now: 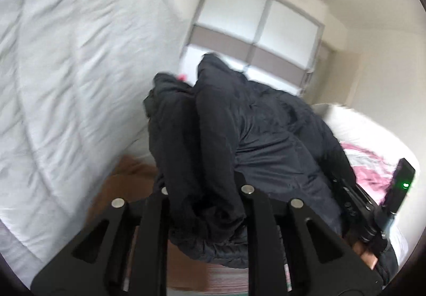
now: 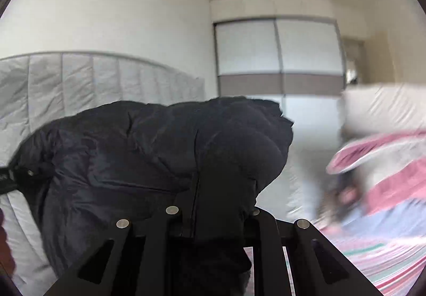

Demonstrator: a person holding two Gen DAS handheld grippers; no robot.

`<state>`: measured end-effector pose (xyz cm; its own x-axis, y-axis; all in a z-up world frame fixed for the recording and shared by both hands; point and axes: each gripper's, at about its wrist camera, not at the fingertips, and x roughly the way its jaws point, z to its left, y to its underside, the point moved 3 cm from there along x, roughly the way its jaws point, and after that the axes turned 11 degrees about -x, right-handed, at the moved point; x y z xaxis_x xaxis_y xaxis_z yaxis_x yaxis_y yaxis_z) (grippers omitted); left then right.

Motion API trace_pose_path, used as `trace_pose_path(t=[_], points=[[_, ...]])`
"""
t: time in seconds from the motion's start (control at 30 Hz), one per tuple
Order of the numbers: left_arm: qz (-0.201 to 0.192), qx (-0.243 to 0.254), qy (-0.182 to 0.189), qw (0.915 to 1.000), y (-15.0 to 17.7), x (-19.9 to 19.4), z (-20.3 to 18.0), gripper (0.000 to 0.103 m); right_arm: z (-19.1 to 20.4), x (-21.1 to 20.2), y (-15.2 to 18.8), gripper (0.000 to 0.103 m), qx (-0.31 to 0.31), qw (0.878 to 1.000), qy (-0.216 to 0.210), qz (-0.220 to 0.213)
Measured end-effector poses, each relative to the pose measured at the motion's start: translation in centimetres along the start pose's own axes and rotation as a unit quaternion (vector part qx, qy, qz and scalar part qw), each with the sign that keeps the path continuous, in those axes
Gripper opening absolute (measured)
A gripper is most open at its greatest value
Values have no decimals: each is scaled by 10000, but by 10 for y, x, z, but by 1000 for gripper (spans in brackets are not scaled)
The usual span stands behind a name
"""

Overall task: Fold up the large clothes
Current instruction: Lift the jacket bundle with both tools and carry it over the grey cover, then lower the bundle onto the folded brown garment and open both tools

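A large dark navy puffer jacket (image 1: 266, 136) hangs bunched up in front of both cameras, lifted off the bed. In the left wrist view my left gripper (image 1: 206, 189) is shut on a thick fold of the jacket that spills over its fingers. My right gripper (image 2: 213, 209) is shut on another part of the jacket (image 2: 149, 152), and the fabric drapes over its tips and hides the pads. The left wrist view also shows the right gripper (image 1: 354, 200) at the right, with a green light on its body, pressed into the jacket's far side.
A white quilted mattress (image 1: 66, 69) leans along the left. A wardrobe with sliding doors (image 2: 279, 56) stands at the far wall. Pink striped bedding (image 2: 386, 229) and a white pillow (image 2: 386, 107) lie to the right. A brown cloth (image 1: 127, 179) lies below the jacket.
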<state>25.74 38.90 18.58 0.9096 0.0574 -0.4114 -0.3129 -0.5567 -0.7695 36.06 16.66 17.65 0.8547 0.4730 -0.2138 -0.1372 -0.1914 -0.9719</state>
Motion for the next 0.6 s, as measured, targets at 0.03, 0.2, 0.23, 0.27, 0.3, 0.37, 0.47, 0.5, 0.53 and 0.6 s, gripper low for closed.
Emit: trace_pose_path(t=[0.03,0.2,0.23,0.27,0.3,0.37,0.47,0.5,0.53,0.6], points=[[244,-67,-246,9994,9,18,26,19,13,23,18,16,199,9993,-221,248],[1653,-685,-1021,9786,84,112,151,31,70,112,153,26,242,9787,-670,1925],[1609,-928,-786,9795,86,112,161,31,75,107,166,27,129,9832,-645,1704],[1528,-1046,-662,9805,85,109,163,31,76,101,169,27,52,9859,-629,1548],[1458,-1008,-666,9819,84,106,161,31,75,99,167,27,41,9859,-672,1534],[1419,-731,-832,9837,82,104,151,31,67,101,162,30,195,9818,-891,1666],[1305,-284,-1054,9854,86,94,133,31,54,104,150,34,467,9733,-1148,1930],[1286,-214,-1072,9856,87,92,130,31,49,104,148,35,539,9708,-1218,1995],[1263,-203,-1065,9861,88,87,129,31,44,102,147,40,604,9689,-1260,2044],[1272,-322,-1038,9859,86,77,127,36,39,94,149,52,664,9679,-1264,2068]])
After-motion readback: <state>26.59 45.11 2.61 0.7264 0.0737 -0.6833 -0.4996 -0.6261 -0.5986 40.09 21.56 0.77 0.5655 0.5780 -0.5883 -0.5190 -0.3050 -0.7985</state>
